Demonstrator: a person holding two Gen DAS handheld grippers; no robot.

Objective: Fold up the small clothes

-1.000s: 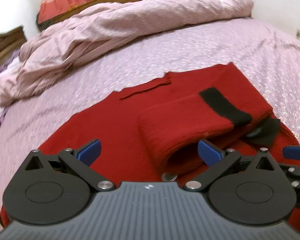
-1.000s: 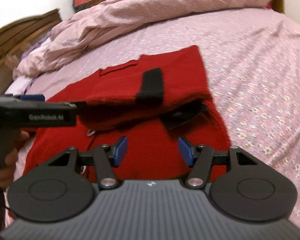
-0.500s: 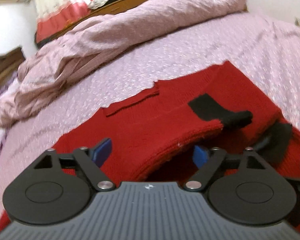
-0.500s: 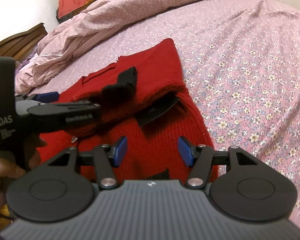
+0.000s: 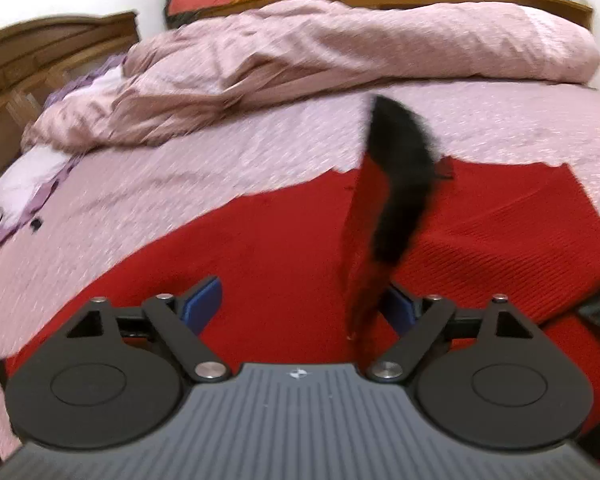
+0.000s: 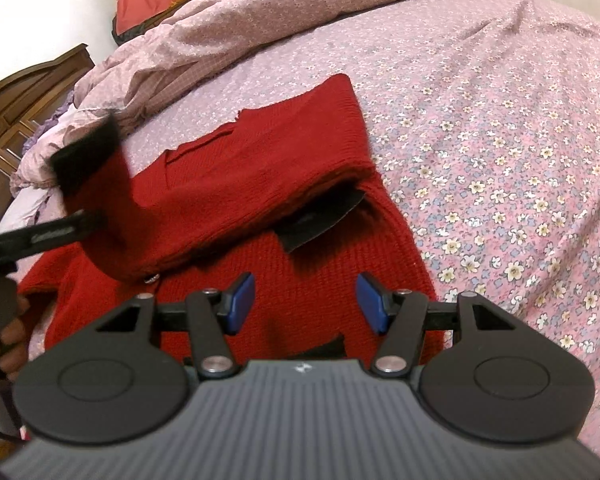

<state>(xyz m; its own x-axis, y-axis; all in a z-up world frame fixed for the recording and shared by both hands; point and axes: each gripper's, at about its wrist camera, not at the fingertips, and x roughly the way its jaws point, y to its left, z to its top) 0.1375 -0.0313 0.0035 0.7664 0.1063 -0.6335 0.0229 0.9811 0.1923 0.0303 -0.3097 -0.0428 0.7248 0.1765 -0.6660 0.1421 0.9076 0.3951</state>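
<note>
Two grippers: left gripper (image 5: 301, 304) at the raised sleeve, right gripper (image 6: 306, 300) low over the sweater's lower half.
Task garment: red knit sweater (image 6: 260, 168), spread on the floral bedsheet (image 6: 500, 140), one side already folded inward.
Sleeve: red sleeve (image 5: 364, 232) with black cuff (image 5: 400, 168) stands up off the body, draped against the inner side of the left gripper's right-hand pad; probably raised so it can be laid across the chest.
Left gripper state: jaws opening, wide apart; sleeve lies between them but is pressed from one side only, so it looks released, not clamped.
Right gripper state: unclenched, pads apart, nothing between them; likely waiting to pin or smooth the fabric.
Second cuff: black cuff (image 6: 324, 216) tucked under the folded side, its end showing.
Hand: person's hand (image 6: 4, 352) on the left gripper's handle.
Background: rumpled pink duvet (image 5: 340, 52) beyond the sweater.
Containers: none in view; nothing is stored in anything.
</note>
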